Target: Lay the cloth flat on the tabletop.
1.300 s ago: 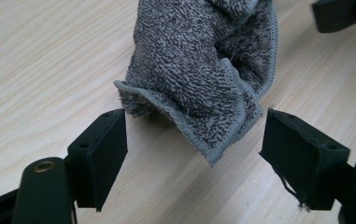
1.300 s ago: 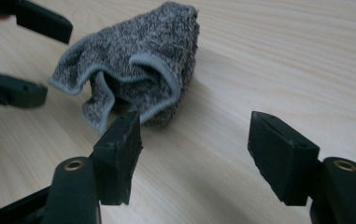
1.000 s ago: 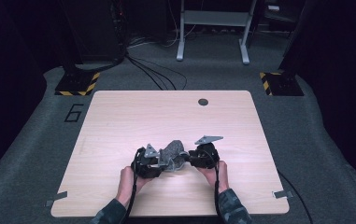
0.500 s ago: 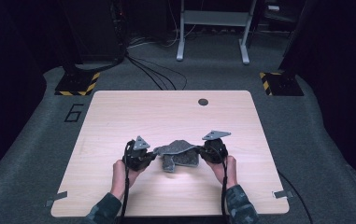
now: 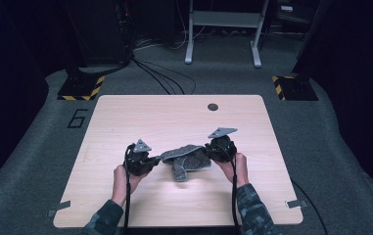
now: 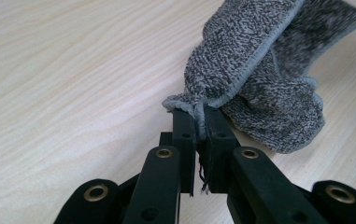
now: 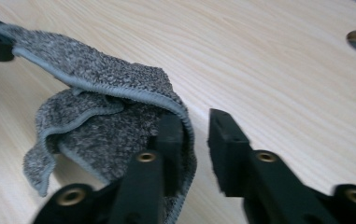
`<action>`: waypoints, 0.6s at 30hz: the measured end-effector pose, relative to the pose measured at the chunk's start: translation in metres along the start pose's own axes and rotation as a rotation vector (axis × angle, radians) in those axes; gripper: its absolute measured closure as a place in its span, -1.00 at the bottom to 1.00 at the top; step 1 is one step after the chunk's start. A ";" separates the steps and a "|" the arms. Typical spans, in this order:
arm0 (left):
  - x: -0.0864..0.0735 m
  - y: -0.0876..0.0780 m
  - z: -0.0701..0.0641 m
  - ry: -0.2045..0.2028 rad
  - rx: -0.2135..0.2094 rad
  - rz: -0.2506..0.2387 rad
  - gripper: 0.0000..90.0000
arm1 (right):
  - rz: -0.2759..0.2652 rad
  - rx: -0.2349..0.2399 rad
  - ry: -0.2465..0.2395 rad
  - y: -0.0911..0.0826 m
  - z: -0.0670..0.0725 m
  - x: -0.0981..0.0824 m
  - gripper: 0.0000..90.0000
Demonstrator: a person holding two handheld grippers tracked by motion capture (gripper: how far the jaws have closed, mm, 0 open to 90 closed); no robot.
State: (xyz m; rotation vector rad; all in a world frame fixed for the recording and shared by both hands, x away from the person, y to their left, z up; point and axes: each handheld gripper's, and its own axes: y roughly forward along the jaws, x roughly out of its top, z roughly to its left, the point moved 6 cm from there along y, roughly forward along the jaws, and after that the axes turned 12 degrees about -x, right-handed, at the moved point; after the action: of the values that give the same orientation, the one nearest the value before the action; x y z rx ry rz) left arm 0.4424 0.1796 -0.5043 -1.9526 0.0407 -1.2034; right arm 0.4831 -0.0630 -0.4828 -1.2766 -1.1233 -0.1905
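A grey towelling cloth (image 5: 186, 159) hangs crumpled between my two grippers, low over the pale wooden table (image 5: 174, 117). My left gripper (image 5: 158, 159) is shut on one hemmed corner; in the left gripper view the cloth (image 6: 259, 60) bunches up between the pads of that gripper (image 6: 201, 116). My right gripper (image 5: 207, 151) is at the cloth's other end. Its jaws have just been opening. In the right gripper view they (image 7: 196, 126) stand apart, and the cloth (image 7: 96, 116) is draped over the left jaw, its hem hanging in the gap, unpinched.
A round cable hole (image 5: 213, 106) lies near the table's far edge, right of centre. Cables trail from both grippers past the person's forearms at the near edge. Beyond the table are grey carpet, stand feet with yellow-black stripes (image 5: 81, 88) and a metal frame (image 5: 223, 29).
The hands have moved apart, left gripper leftwards and right gripper rightwards and a little up. The cloth, earlier bunched between them, is now drawn out into a band with a fold hanging below.
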 end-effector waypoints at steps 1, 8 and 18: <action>-0.001 0.000 0.000 -0.003 -0.001 -0.004 0.88 | 0.005 0.019 0.020 0.000 0.000 -0.004 0.37; -0.008 0.004 0.001 -0.025 -0.026 -0.002 0.85 | 0.028 0.143 0.172 -0.007 0.004 -0.041 -0.04; -0.010 0.005 0.001 -0.038 -0.015 0.003 0.10 | 0.095 0.108 0.143 0.016 0.020 -0.063 -0.04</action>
State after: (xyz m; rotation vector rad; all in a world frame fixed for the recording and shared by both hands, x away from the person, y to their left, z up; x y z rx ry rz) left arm 0.4391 0.1811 -0.5148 -1.9872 0.0330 -1.1667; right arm 0.4515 -0.0693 -0.5429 -1.1976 -0.9363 -0.1457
